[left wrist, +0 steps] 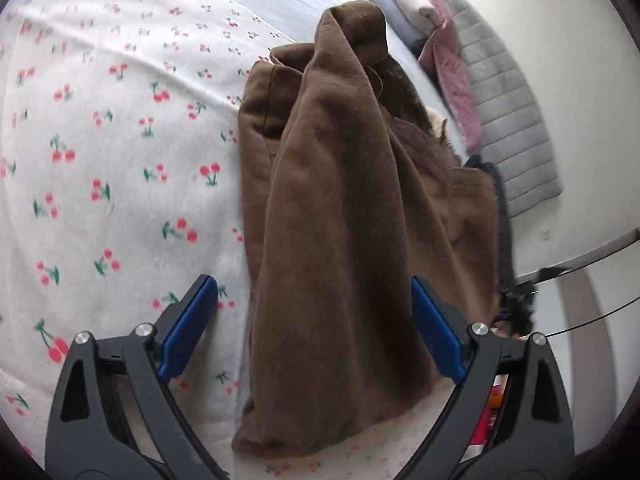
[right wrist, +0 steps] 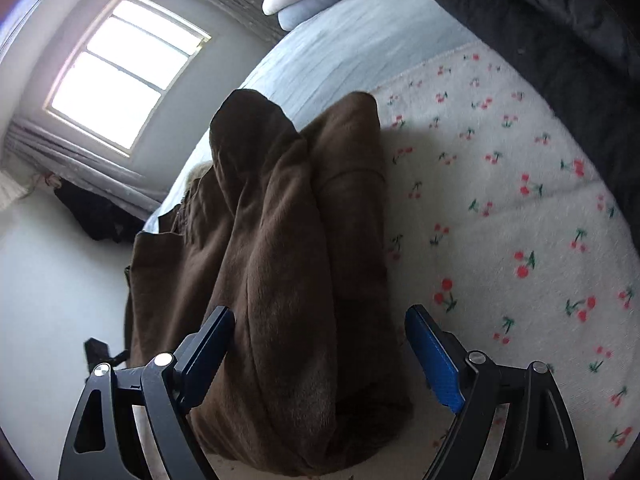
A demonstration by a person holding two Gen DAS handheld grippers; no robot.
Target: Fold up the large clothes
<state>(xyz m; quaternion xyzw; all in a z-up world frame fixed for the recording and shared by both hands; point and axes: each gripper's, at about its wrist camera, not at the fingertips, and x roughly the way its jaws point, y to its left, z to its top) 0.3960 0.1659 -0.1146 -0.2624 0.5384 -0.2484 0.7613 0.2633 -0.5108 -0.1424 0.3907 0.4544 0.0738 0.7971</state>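
Observation:
A large brown fleece garment (left wrist: 344,208) lies bunched in long folds on a white blanket with a cherry print (left wrist: 100,140). My left gripper (left wrist: 314,292) stands open above the garment's near end, its blue pads (left wrist: 188,328) apart on either side of the cloth without pressing it. The same brown garment (right wrist: 280,264) fills the middle of the right wrist view, lying on the cherry blanket (right wrist: 500,200). My right gripper (right wrist: 320,324) is open too, with the cloth between its blue pads (right wrist: 434,360) but not gripped.
Folded pale clothes (left wrist: 396,4) and a pink cushion (left wrist: 452,76) lie at the bed's far end beside a grey padded headboard (left wrist: 508,100). A dark garment (right wrist: 560,40) lies at the top right. A window (right wrist: 124,68) and floor (right wrist: 48,288) show on the left.

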